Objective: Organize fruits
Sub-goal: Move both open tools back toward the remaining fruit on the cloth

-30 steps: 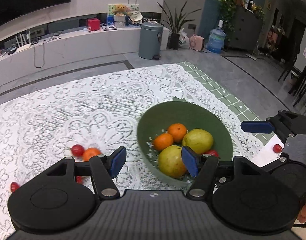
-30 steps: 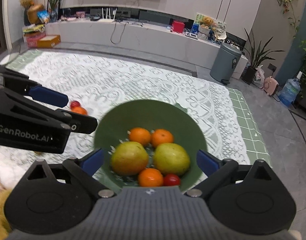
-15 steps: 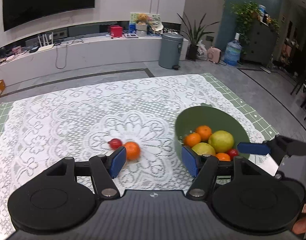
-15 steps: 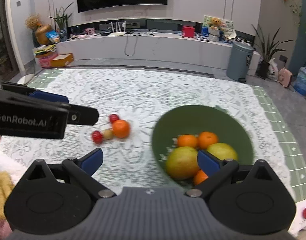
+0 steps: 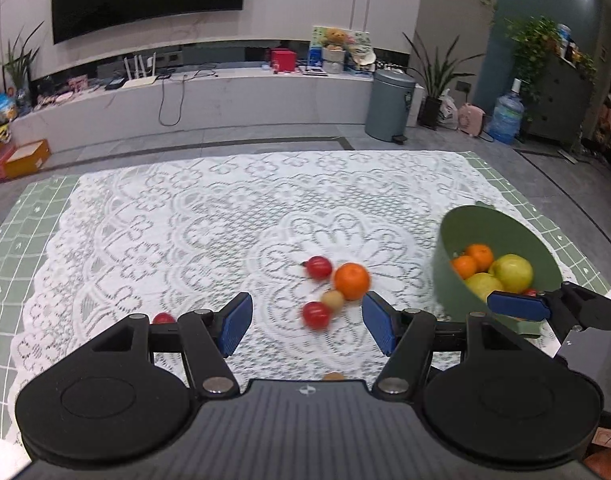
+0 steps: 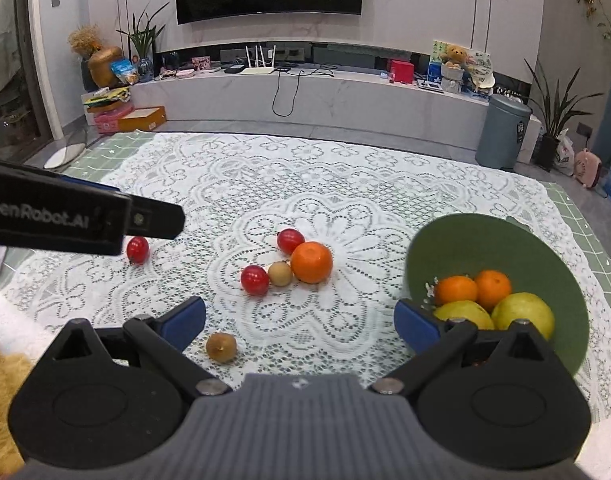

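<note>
While both tongs stand wide with nothing between their pads, the left tongs [image 5: 307, 322] point almost straight at the loose fruit on the lace-covered desk [image 5: 185, 232]: a red tomato [image 5: 316, 314] lies just ahead of their gap, with a small tan fruit [image 5: 332, 300], an orange [image 5: 352, 280] and a second tomato [image 5: 319, 267] close behind it. The right tongs [image 6: 299, 316] have the same cluster ahead and slightly left, a brown fruit [image 6: 221, 347] near their left pad, and the green bowl [image 6: 485, 240] of fruit at their right. The left tongs seem the nearer pair
</note>
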Available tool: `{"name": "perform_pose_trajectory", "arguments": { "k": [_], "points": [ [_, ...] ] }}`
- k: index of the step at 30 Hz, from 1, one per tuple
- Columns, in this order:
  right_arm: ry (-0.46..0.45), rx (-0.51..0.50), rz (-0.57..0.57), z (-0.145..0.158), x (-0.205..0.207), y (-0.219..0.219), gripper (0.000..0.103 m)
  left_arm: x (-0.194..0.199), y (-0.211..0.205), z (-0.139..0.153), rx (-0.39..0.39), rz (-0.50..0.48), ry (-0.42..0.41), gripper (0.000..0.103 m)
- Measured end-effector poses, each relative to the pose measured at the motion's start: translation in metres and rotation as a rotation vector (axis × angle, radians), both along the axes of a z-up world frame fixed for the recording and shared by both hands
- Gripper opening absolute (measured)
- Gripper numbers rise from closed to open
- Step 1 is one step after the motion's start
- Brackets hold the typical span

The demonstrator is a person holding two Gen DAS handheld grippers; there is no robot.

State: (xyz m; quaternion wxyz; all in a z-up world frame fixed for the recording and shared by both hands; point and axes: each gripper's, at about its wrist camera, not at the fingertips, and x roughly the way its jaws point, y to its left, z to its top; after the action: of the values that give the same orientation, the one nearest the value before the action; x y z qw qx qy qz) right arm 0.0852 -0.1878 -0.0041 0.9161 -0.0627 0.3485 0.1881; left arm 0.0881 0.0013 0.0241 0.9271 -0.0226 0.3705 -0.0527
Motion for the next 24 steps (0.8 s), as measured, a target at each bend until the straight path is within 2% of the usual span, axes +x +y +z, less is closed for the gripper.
{"name": "perform_pose_trajectory", "arguments": {
  "k": [10, 17, 21, 24],
  "points": [
    [-0.016, -0.07, 0.035, -0.024, 0.007, 0.033, 0.097, 0.006, 0.036, -0.026, -0.041, 0.048, 0.034, 0.074],
    [0.062, -0.067, 0.049, -0.042, 0.021, 0.042, 0.097, 0.008, 0.051, -0.053, -0.093, 0.028, 0.093, 0.074],
    [0.109, -0.076, 0.059, -0.051, 0.028, 0.047, 0.091, 0.011, 0.061, -0.065, -0.141, 0.031, 0.117, 0.074],
    [0.11, -0.078, 0.078, -0.055, 0.029, 0.051, 0.089, 0.013, 0.064, -0.073, -0.145, 0.034, 0.137, 0.072]
  ]
}}
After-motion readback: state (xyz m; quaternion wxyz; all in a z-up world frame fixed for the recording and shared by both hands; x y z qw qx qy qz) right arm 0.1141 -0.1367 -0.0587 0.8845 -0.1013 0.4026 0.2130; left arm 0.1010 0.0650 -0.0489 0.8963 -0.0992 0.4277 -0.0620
